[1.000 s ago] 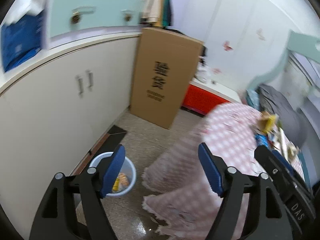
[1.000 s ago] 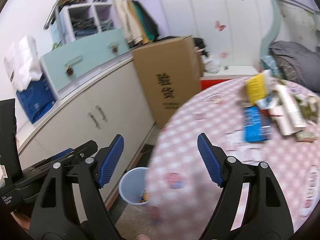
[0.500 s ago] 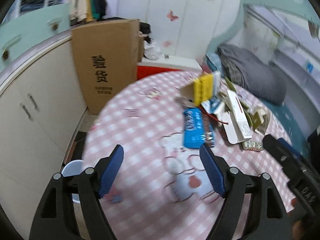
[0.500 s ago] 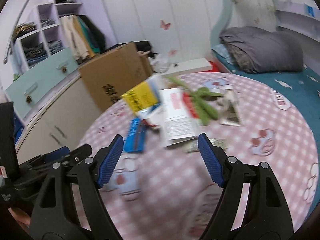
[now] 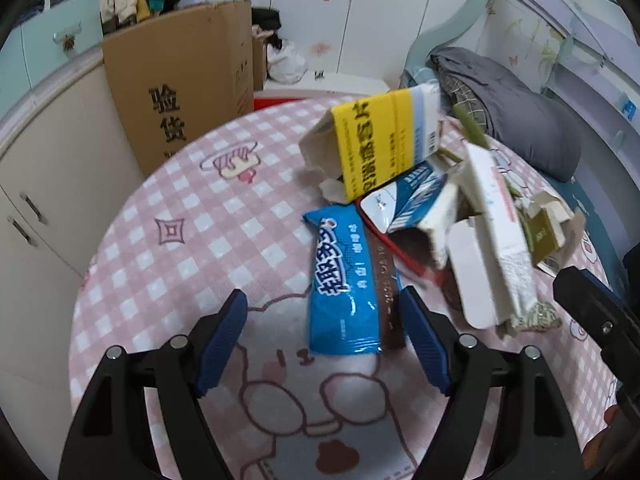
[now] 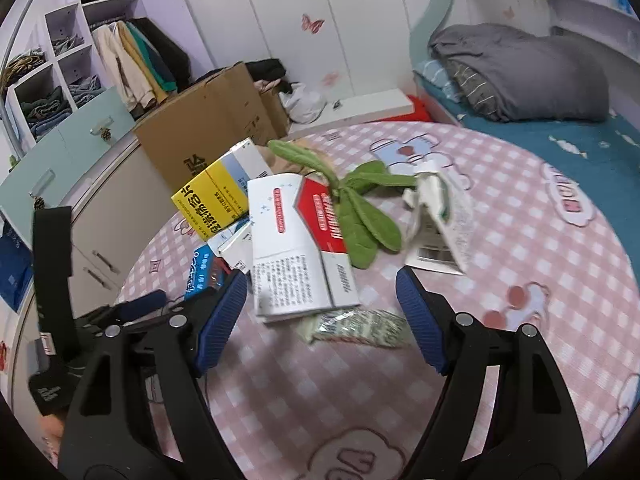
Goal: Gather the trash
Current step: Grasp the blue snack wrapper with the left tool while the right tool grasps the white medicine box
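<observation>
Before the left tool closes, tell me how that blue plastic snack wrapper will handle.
The blue plastic snack wrapper lies flat on the pink checked tablecloth, so it is probably light and floppy, and may droop if pinched at one end. Its glossy film looks slippery. The open left tool may find little thickness to grip.

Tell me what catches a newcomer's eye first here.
The trash pile on the pink checked tablecloth: a yellow box on top, a blue wrapper in front nearest the left gripper. In the right wrist view, green leaves lie across a red-and-white box. Both grippers hover open.
</observation>
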The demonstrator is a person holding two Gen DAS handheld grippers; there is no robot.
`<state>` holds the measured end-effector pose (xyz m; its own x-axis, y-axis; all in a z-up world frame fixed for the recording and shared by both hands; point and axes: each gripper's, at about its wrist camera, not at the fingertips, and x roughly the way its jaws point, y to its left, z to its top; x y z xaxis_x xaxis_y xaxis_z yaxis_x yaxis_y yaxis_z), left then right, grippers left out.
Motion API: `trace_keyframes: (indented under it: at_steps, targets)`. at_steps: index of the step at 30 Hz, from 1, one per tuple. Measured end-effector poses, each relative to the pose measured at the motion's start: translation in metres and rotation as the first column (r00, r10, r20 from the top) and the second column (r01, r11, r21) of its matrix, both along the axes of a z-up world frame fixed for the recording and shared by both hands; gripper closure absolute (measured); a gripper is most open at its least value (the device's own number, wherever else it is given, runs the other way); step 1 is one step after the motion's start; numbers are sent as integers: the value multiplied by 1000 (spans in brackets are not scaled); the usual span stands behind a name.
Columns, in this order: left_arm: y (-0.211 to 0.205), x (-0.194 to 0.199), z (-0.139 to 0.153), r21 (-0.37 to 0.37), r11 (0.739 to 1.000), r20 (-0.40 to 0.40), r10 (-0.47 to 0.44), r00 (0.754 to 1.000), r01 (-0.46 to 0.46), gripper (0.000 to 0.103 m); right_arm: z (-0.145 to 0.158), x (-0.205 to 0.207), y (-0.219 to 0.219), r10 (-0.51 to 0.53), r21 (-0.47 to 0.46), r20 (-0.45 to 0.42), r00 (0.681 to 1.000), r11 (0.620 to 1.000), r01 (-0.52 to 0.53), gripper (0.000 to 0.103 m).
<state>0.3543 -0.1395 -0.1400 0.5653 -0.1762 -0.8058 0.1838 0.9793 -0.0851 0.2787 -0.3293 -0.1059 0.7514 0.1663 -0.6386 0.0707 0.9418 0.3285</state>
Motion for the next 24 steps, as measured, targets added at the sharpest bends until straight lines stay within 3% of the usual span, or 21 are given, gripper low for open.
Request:
trace_keyframes:
  at_steps: [1,3,5,11,13,14,16,24]
  targets:
    - [3,0,1,-7,1000,12,0,1000,0,34,-1,3,2,11,2,-3,1000,1000,-11,27]
    - [9,-1,3,-29,1000,17,-2,1000,2,55,-4,12,8,25,-1,-18,1000,1000,-25,27]
    - [15,-1,3,-57,998,9,-8,1000,8,66,-6,20,11,35,6,-28,999,999,-35,27]
    - [28,-8,4,-86,996,15,-31,999,32,67,-17,38,15,43,26,-71,997,999,-41,27]
    - [35,-12,5,-95,995,21,-23,1000,24,68,-19,40,15,50,24,-82,995,999,-49,36]
    - [38,-13,6,-101,995,20,-16,1000,18,97,-21,40,14,56,33,-89,995,998,-53,43]
    - [50,-14,6,-142,990,7,-10,1000,11,99,-24,41,10,61,62,-102,993,997,-55,59]
    - [66,-21,11,-197,980,-1,9,1000,-8,101,-13,15,9,27,31,-31,999,999,-26,63]
